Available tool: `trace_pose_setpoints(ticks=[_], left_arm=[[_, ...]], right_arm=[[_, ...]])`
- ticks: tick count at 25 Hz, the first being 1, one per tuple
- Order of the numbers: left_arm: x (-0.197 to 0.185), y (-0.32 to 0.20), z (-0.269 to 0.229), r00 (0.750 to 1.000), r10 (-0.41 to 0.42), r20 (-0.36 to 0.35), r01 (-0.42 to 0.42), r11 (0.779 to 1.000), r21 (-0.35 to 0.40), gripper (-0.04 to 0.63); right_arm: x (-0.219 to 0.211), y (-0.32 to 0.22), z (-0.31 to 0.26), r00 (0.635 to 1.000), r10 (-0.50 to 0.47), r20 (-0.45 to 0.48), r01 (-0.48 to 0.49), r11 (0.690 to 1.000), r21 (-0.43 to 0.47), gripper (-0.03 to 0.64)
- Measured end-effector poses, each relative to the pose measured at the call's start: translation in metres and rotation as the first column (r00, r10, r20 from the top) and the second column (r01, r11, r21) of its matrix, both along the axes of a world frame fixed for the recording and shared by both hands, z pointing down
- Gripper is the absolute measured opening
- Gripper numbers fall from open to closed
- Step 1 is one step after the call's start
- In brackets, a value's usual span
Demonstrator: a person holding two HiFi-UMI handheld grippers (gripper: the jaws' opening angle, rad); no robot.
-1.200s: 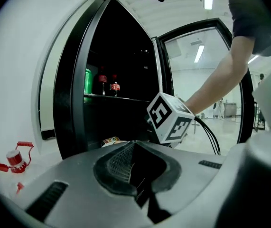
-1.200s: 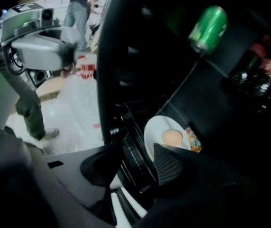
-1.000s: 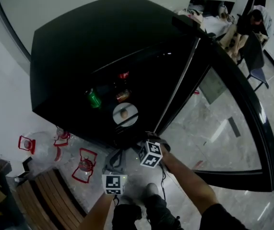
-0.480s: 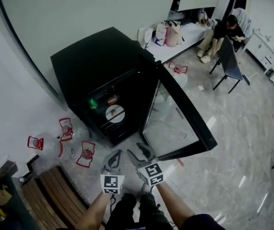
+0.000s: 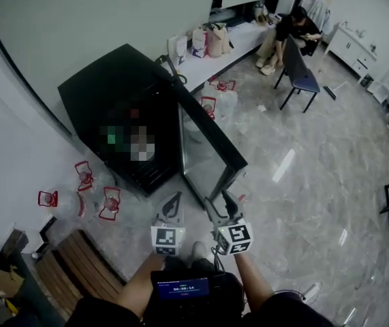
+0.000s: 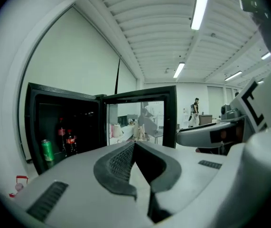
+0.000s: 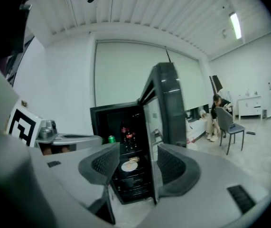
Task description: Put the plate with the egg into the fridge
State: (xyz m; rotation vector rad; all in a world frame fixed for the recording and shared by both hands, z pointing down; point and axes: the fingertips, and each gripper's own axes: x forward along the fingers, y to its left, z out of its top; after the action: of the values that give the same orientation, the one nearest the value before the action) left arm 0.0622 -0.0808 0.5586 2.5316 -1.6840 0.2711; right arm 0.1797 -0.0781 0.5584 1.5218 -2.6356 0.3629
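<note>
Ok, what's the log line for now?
plate with egg: inside fridge | fridge door: open | right tool: just opened wider, empty | left tool: shut, empty

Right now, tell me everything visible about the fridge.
The fridge is a low, black, box-shaped cabinet standing on the pale marble floor, its back to the white wall. Its black-framed glass door is swung wide open. The interior is dark. The white plate with the egg sits on a middle shelf, and above it stand a green can and red-labelled bottles.
</note>
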Motion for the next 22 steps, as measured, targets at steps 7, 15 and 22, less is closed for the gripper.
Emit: trace_pose_setpoints(ticks=[7,15,22], left_arm=[[0.057,0.006,-0.019,0.998,0.058,0.011,-0.058,0.998,0.022,0.009],[0.039,0.022,-0.019,0.999,0.003,0.034,-0.004,1.0,0.018,0.009],[0.005,0.033,-0.017,0.997,-0.053,0.059,0.052,0.999,0.013,0.009]], right_arm=[[0.046,-0.036,-0.012,0.996,-0.025,-0.085,0.025,1.0,0.005,0.287],[0.026,-0.028,-0.014,0.992,-0.052,-0.119,0.057,0.998,0.039,0.288],[-0.041,0.007,-0.015,0.965,-0.227,-0.131,0.236,0.97,0.057,0.288]])
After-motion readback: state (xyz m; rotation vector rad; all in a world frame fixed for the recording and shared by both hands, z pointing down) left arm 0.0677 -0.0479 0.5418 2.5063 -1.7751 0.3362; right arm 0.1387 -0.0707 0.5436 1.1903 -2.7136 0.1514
